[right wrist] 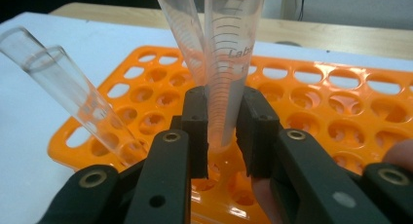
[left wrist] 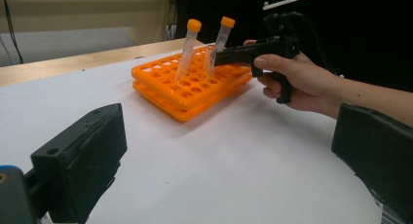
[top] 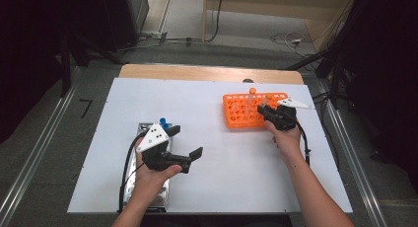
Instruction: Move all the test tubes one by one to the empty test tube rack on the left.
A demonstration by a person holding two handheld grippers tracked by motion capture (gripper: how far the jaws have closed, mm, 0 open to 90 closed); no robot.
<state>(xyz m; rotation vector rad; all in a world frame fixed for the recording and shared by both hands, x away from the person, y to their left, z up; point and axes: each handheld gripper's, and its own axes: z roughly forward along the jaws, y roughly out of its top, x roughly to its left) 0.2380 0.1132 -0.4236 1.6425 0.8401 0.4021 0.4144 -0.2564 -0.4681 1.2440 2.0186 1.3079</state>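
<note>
Resting low over the white surface (top: 222,158), the left gripper (top: 186,147) is held with jaws apart, nothing between them. Farther off, the right gripper (right wrist: 221,136) is clamped on a clear tube (right wrist: 229,63) standing in the orange rack (right wrist: 341,112).

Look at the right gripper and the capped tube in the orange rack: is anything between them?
Nothing visible is. The right gripper has its jaws closed on the lower part of the tube, which stands in the rack. A second capped tube leans just behind it, and an uncapped tube slants at the left, both clear of the jaws.
</note>
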